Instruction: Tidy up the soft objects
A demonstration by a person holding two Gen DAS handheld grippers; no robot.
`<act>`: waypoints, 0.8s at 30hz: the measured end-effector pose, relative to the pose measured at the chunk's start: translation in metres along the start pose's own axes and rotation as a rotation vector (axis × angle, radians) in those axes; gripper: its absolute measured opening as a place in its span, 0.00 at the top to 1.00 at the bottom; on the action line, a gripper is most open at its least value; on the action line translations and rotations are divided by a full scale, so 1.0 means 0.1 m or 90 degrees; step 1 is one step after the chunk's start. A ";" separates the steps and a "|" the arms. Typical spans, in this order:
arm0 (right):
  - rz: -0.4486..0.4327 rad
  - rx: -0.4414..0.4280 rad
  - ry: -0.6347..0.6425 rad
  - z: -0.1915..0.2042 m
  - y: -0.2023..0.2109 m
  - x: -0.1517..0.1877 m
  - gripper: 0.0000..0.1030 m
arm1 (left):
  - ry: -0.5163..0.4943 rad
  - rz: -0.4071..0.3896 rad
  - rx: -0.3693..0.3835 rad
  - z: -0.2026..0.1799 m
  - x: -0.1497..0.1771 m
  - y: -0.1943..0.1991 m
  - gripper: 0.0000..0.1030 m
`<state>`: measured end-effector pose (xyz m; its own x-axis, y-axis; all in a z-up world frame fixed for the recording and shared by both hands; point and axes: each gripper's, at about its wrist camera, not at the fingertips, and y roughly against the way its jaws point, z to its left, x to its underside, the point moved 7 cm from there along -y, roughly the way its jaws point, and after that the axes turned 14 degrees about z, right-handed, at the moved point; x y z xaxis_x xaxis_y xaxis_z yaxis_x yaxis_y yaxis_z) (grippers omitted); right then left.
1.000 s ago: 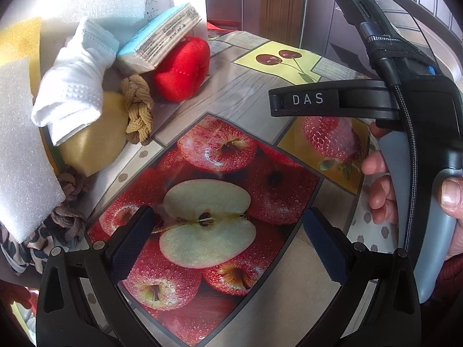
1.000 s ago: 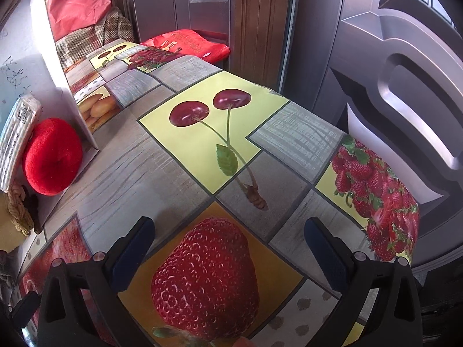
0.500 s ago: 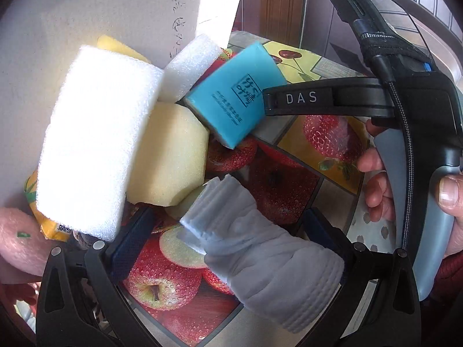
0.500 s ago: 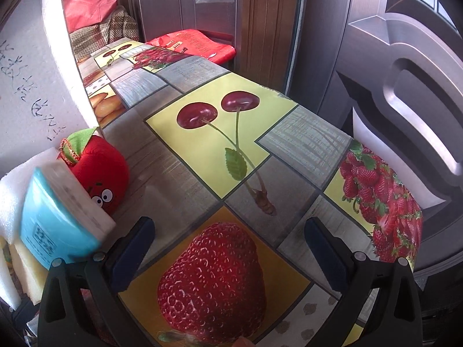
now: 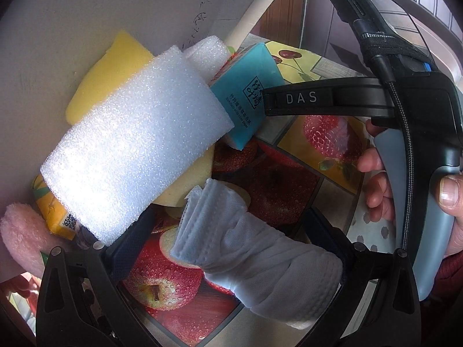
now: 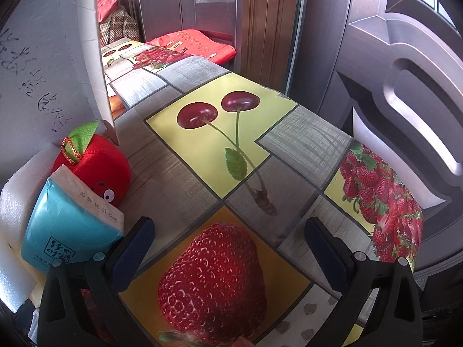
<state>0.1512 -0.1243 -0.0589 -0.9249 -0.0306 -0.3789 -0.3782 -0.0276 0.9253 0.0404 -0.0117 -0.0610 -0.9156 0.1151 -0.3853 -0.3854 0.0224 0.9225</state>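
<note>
A pale cardboard box (image 5: 86, 29) leans over the fruit-print tablecloth (image 5: 289, 179), and soft things spill from it. In the left wrist view a big white foam block (image 5: 136, 150) lies on a yellow sponge (image 5: 110, 75), with a teal tissue pack (image 5: 246, 92) beside it. A white cloth bundle (image 5: 260, 263) lies loose between the fingers of my left gripper (image 5: 228, 231), which is open. The right wrist view shows a red plush apple (image 6: 95, 164) and the teal tissue pack (image 6: 66, 231) at the left. My right gripper (image 6: 230, 231) is open and empty over a printed strawberry.
A pink plush (image 5: 20, 231) and an orange-yellow packet (image 5: 55, 211) sit at the lower left. A hand (image 5: 376, 159) holds the right gripper's handle at the right. The table's far edge (image 6: 289, 98) faces dark doors, and a red bag (image 6: 191, 43) lies beyond it.
The box has tipped further and its contents have tumbled out toward my left gripper; the white cloth came to rest between its fingers. Both grippers stayed open and nearly still.
</note>
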 end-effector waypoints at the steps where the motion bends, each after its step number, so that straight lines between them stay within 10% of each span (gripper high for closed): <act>1: 0.000 0.000 0.000 0.00 0.00 0.00 0.00 | 0.000 0.000 0.000 0.00 0.00 0.00 0.01; 24: 0.000 0.000 0.000 0.00 0.00 0.00 0.00 | 0.000 0.000 0.000 -0.02 -0.03 -0.03 0.01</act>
<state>0.1511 -0.1247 -0.0588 -0.9251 -0.0306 -0.3785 -0.3777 -0.0275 0.9255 0.0443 -0.0142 -0.0628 -0.9158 0.1155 -0.3846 -0.3847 0.0221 0.9228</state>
